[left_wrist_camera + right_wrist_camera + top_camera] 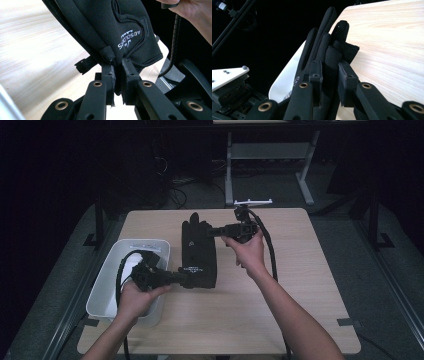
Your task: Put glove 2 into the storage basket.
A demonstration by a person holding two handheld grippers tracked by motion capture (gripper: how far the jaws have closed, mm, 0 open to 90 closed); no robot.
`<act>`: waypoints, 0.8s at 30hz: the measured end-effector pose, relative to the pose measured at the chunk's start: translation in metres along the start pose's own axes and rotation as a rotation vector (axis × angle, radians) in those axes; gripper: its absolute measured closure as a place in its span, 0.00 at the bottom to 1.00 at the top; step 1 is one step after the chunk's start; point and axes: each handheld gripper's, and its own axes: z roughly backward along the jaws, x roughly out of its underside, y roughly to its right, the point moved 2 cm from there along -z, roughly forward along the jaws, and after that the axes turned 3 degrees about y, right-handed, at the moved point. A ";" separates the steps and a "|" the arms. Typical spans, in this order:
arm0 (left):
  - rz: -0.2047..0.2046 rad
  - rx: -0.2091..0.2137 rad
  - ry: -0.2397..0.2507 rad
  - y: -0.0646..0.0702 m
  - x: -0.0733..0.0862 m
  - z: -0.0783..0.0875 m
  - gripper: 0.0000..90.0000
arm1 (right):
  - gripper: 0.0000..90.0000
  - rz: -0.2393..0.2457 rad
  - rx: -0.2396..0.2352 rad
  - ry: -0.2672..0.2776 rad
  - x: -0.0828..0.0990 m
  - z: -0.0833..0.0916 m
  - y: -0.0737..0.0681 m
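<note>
A black glove (198,254) lies stretched over the middle of the wooden desk (280,290), gripped at both ends. In the high view its fingers point toward the far edge of the desk and its cuff faces the person.

The left gripper (181,279) comes in from the left at the cuff end, held in the person's left hand (134,299). In the left gripper view its jaws are clenched on the hem of the cuff — a thin fold of black fabric is pinched between the two pads, and the glove (117,27) rises away from them with white lettering showing on the wrist. Pale desk wood shows under and beside the glove there.

The right gripper (211,233) reaches from the right toward the finger end, held in the right hand (248,251); its black cable (270,251) loops back over the wrist. In the right gripper view the jaws are closed on the side of the glove (324,47) near the fingers, with a thick wad of fabric between the pads, and the glove's fingers stand up beyond them.

A white bin (107,285) sits at the left edge of the desk, just beside the glove's cuff end — the left hand hangs over it. Whether the glove fully touches the desk I cannot tell.
</note>
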 end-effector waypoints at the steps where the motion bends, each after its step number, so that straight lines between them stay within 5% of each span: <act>1: 0.005 0.000 0.004 0.000 0.000 0.002 0.92 | 0.83 0.002 -0.004 -0.002 -0.001 -0.002 -0.002; 24: 0.019 -0.053 0.051 -0.018 0.007 0.053 0.92 | 0.83 0.037 -0.069 -0.016 -0.016 -0.047 -0.040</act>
